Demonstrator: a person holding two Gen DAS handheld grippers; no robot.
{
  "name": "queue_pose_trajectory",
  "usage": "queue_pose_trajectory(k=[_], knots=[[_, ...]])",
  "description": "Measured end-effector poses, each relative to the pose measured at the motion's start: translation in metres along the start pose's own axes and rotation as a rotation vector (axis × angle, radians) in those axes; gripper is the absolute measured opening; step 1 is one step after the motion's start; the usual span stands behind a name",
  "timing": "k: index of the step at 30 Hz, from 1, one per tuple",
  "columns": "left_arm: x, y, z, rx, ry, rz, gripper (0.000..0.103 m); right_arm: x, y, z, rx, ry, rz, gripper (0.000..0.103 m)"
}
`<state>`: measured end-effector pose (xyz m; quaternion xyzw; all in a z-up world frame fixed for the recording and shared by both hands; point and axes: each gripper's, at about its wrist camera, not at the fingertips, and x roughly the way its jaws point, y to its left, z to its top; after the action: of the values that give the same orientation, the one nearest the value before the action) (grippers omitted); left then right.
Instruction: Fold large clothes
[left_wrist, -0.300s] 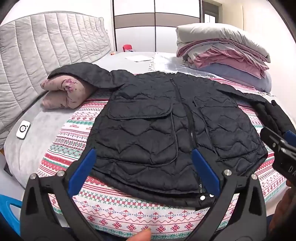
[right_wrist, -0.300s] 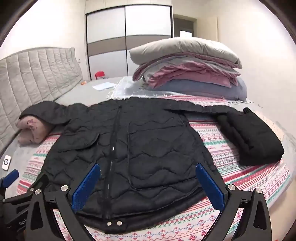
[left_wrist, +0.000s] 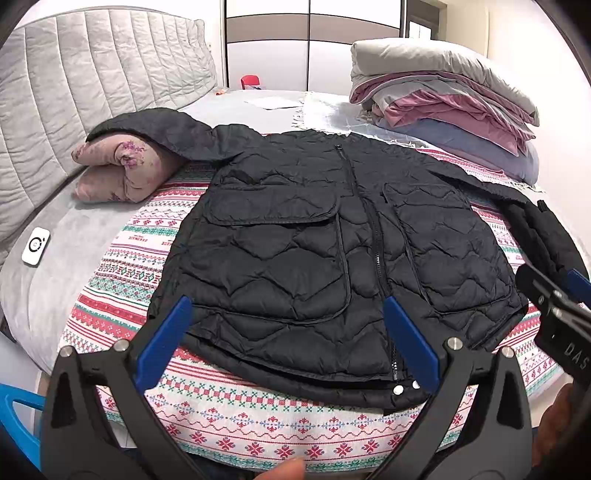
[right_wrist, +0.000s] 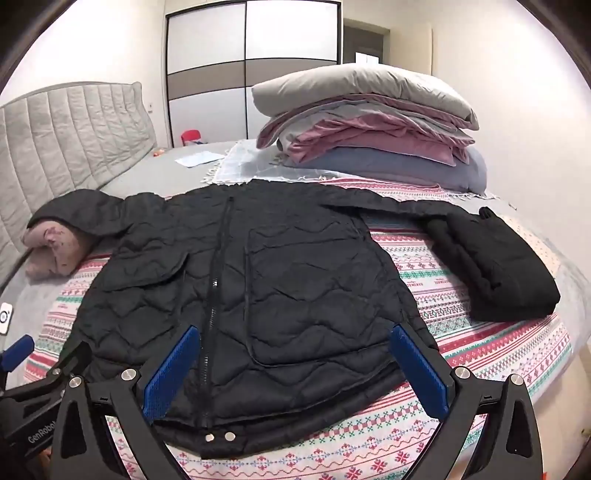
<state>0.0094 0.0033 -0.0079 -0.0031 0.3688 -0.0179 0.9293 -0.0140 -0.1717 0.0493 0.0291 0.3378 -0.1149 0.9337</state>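
black quilted jacket (left_wrist: 332, 258), zipped, front up, spread flat, sleeves outstretched

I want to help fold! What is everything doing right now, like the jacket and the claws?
black jacket: spread flat, zipped, not folded yet
left sleeve: draped over a pink pillow
left claw: open, above the hem, holding nothing
right claw: open, above the hem, holding nothing
bedding stack: folded, piled up
wardrobe doors: closed
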Motion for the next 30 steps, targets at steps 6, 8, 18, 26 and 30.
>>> queue_pose_trajectory(k=[6,8,18,26,30], knots=[[0.003,0.004,0.000,-0.006,0.019,-0.005,0.103,0.009,-0.007,-0.007,-0.026,0.004,-0.039,0.103],[0.004,0.005,-0.001,-0.013,0.032,-0.017,0.103,0.009,-0.006,-0.008,-0.042,0.033,-0.045,0.103],[0.010,0.002,-0.003,-0.001,0.041,-0.014,0.103,0.011,-0.006,-0.009,-0.034,0.044,-0.047,0.103],[0.011,0.008,-0.002,-0.011,0.062,-0.013,0.103,0.013,-0.005,-0.011,-0.066,0.066,-0.072,0.103],[0.013,0.009,-0.002,-0.011,0.073,-0.021,0.103,0.013,-0.004,-0.012,-0.059,0.051,-0.069,0.103]])
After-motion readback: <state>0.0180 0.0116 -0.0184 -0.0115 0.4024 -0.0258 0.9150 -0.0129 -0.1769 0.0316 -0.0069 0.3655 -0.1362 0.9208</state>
